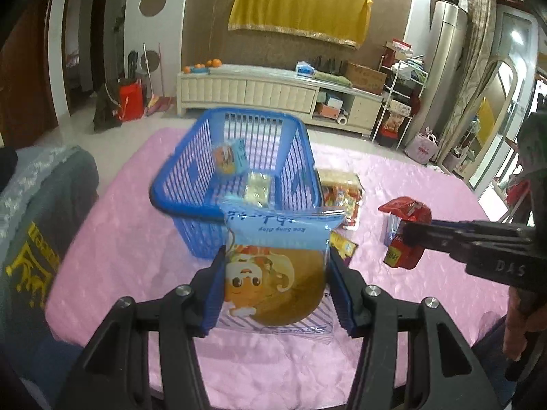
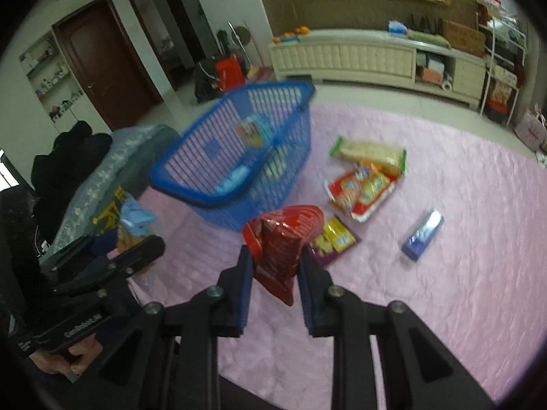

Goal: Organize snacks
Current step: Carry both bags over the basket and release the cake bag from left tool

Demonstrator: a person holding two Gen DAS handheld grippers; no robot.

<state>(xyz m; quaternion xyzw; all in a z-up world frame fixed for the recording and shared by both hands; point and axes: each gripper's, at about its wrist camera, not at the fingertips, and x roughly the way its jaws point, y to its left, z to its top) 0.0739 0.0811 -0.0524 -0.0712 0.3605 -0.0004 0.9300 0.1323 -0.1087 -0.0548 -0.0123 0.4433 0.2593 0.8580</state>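
The left gripper (image 1: 277,273) pinches a blue cake packet (image 1: 277,266) with a cartoon face on it, and both blue pads press on its sides. The packet hangs above the pink tablecloth (image 1: 410,307), just in front of the blue basket (image 1: 191,184). The right gripper (image 2: 275,270) pinches a red snack bag (image 2: 283,239), squeezed between its two pads and lifted off the cloth, also near the basket's front. Inside the basket lie some small packets, one of them leaning on the far wall. On the cloth beside the basket lie more snacks: a long cracker pack with green ends (image 2: 369,153), a red and orange bag (image 2: 362,191), a purple and yellow packet (image 2: 333,239), and a shiny blue bar (image 2: 424,234) well apart to the right. A hand (image 2: 68,358) holds the left gripper's handle.
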